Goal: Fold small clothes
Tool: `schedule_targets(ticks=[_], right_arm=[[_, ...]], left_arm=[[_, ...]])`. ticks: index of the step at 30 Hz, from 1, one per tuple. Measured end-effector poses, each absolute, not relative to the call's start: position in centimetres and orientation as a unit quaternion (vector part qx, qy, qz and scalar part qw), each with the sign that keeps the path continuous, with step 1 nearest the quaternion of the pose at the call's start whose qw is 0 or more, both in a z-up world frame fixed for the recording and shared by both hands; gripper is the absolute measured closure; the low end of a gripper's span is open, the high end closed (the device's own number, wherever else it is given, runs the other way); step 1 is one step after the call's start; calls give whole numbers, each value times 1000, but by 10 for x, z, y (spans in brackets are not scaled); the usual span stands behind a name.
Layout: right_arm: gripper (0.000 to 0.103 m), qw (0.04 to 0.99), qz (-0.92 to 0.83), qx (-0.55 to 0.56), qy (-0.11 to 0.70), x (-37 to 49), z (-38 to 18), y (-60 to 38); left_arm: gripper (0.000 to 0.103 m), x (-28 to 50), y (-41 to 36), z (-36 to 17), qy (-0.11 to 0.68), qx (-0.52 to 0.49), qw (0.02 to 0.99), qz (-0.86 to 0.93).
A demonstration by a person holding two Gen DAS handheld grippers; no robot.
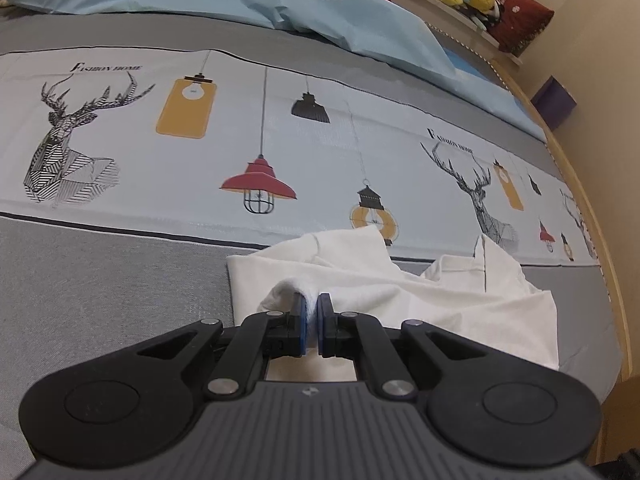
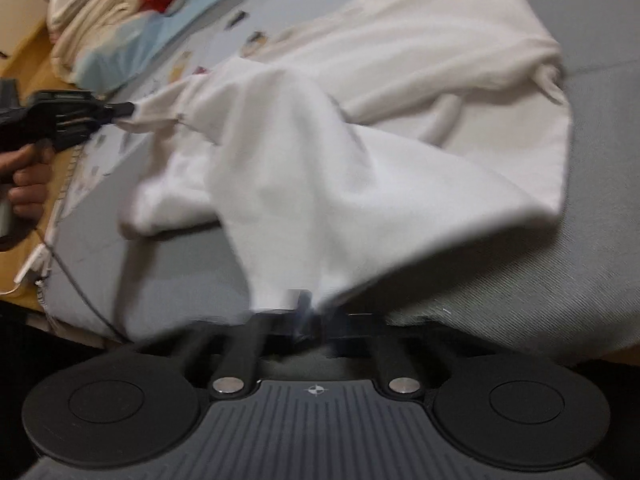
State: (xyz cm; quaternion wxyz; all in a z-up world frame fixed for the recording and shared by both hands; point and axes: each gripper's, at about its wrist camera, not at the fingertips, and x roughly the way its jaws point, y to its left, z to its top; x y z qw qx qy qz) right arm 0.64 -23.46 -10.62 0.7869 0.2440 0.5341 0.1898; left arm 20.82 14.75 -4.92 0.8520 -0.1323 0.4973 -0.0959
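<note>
**Two grippers pinch one white shirt**

Black fingers of the right gripper [image 2: 306, 312] sit closest, closed tight on a corner of the white shirt [image 2: 360, 128]. Its picture is blurry. Across the shirt, the left gripper [image 2: 130, 110] is also clamped on a bunched edge, with a hand [image 2: 26, 184] holding it. Most of the shirt lies crumpled on the gray bed cover [image 2: 560, 260], and the part between the two grippers is lifted off it.

What could go wrong? Each gripper holds only a little bit of cloth. A hard pull could make a corner slip out. The shirt is also twisted, so a fold now could come out lumpy.
</note>
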Motion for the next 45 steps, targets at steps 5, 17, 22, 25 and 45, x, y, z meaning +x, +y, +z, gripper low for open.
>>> schedule_targets(ticks=[5, 17, 22, 25, 45], right_arm=[[100, 809, 248, 308, 435, 36, -37, -273], [96, 850, -21, 395, 347, 180, -56, -401], [68, 857, -7, 358, 372, 184, -73, -399], [66, 857, 0, 365, 364, 189, -76, -410], [54, 854, 34, 259, 450, 221, -121, -399]], left_arm=[[98, 212, 159, -43, 484, -155, 857, -86], [96, 238, 174, -33, 438, -204, 875, -38], [96, 240, 176, -41, 456, -185, 869, -46], [96, 243, 163, -52, 475, -160, 863, -59], [71, 292, 100, -116, 503, -121, 853, -61]])
